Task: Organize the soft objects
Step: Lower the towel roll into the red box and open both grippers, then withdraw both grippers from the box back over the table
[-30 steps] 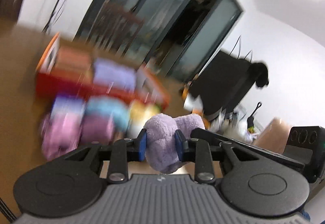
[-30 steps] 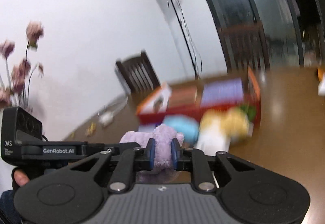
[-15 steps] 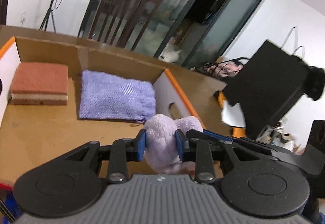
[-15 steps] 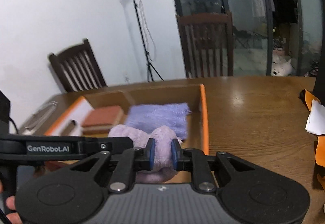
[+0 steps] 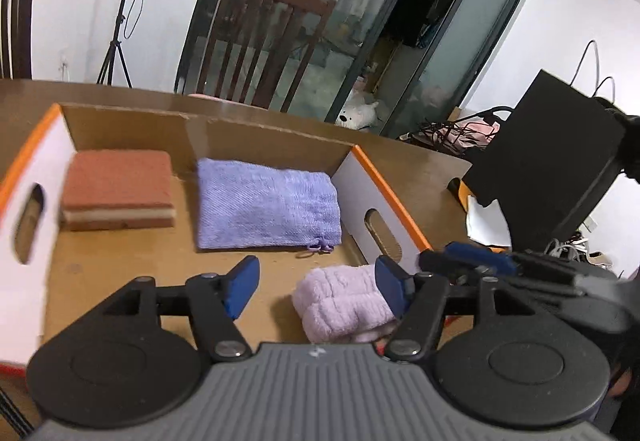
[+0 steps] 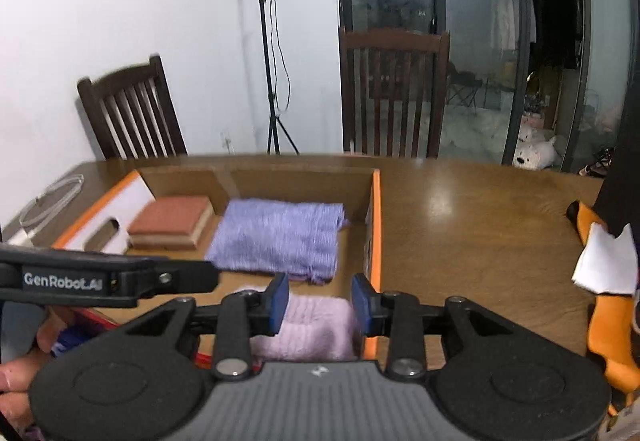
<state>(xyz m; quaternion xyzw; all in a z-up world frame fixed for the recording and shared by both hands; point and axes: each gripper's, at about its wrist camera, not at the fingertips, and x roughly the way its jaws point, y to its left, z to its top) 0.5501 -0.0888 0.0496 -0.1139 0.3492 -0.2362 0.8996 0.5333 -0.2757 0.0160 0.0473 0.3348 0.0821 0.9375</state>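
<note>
A pale lilac fluffy cloth lies rolled on the floor of the cardboard box, in its near right corner. My left gripper has its jaws opening; the cloth lies by the right pad and the left pad stands clear. My right gripper has its jaws opening astride the same cloth, and the pads look clear of it. Farther back in the box lie a folded purple towel and a brown sponge.
The box sits on a brown wooden table. White paper on an orange thing and a black bag lie to the right. Two dark chairs and a tripod stand behind the table. A person's hand shows lower left.
Both grippers carried the lilac cloth over the box and down into its near right corner. Their jaws then spread, and the cloth now rests on the box floor.
</note>
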